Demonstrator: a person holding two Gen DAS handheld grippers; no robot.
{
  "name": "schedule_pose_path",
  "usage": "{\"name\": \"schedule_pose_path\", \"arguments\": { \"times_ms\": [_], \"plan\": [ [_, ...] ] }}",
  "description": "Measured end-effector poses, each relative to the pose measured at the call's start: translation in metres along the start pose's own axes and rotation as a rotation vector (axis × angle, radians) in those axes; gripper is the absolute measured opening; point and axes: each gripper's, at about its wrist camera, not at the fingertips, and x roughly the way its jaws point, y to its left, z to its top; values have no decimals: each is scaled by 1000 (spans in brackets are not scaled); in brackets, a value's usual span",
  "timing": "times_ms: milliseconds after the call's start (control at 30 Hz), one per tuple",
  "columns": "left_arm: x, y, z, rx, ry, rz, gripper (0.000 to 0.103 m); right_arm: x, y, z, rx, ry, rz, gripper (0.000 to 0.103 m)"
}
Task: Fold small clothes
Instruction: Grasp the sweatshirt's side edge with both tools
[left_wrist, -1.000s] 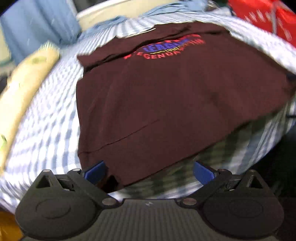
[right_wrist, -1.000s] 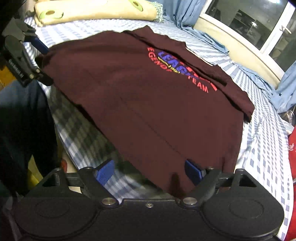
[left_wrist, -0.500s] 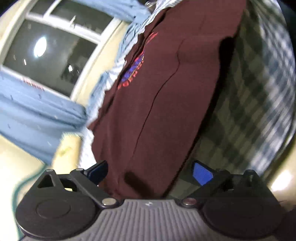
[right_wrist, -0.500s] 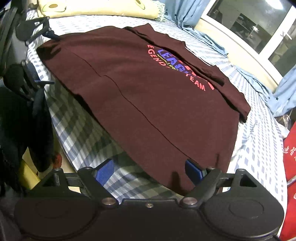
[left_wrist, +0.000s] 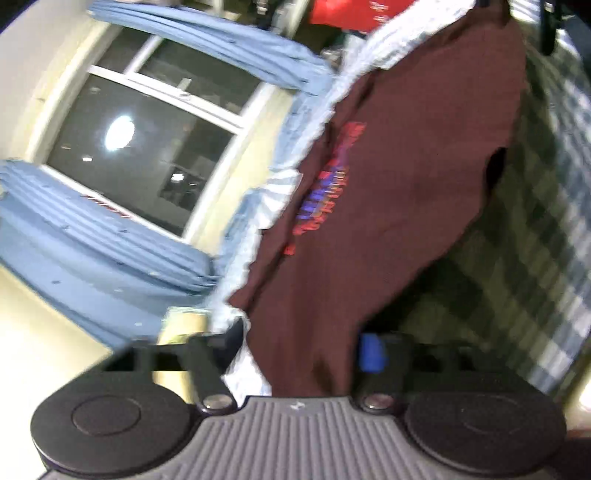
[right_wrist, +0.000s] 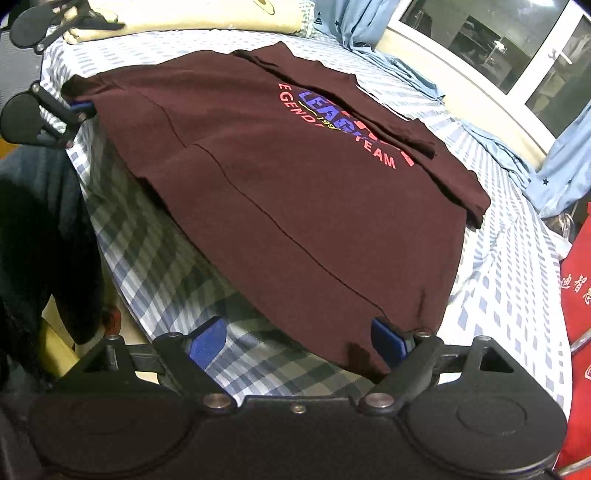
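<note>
A bed (right_wrist: 155, 258) with a blue-and-white checked sheet fills the right wrist view, with a window (right_wrist: 517, 48) in the upper right of the frame. At the bottom of that frame the right gripper (right_wrist: 299, 338) has its blue-padded fingers spread wide; the near corner of a maroon shirt (right_wrist: 295, 177) hangs between them, closer to the right pad, and neither pad visibly presses it. The shirt lies spread flat across the bed, running from that corner up to its red and purple print (right_wrist: 343, 122) in the upper middle. At the far left edge of the frame the left gripper (right_wrist: 79, 107) sits at the shirt's other hem corner.

The left wrist view is tilted and blurred. At its bottom centre the left gripper (left_wrist: 306, 350) has its fingers drawn in close with a bunch of shirt (left_wrist: 388, 184) cloth between them, seemingly pinched. Beyond, the shirt stretches toward the upper right, with the window (left_wrist: 147, 147) and blue curtains (left_wrist: 92, 251) on the left.
</note>
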Motion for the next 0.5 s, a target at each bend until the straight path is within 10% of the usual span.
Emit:
{"name": "schedule_pose_path", "arguments": {
  "times_ms": [67, 500],
  "plan": [
    [1, -4, 1, 22, 10, -58, 12, -3, 1, 0, -17, -11, -7, 87],
    [-7, 64, 28, -127, -95, 14, 8, 2, 1, -9, -120, -8, -149, 82]
  ]
}}
